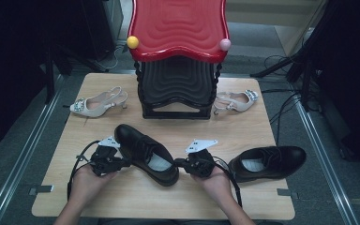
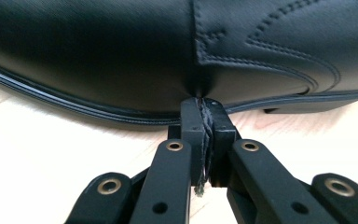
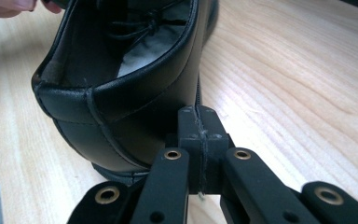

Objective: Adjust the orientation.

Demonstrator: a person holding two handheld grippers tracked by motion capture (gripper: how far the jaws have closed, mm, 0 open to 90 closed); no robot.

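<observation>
The black shoe [image 1: 146, 158] lies mid-worktop [image 1: 122, 197] between my hands. My left tongs [image 2: 204, 122] pinch its side leather; my right tongs [image 3: 199, 122], closed, press its heel. Stiff, smooth leather: I would grip the collar.

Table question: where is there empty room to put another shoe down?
The wooden table is bare along its near edge on both sides of the hands, and between the beige heeled shoe and the middle black shoe. The centre is crowded: both hand-held grippers press against that shoe, with the second black shoe just right.
</observation>
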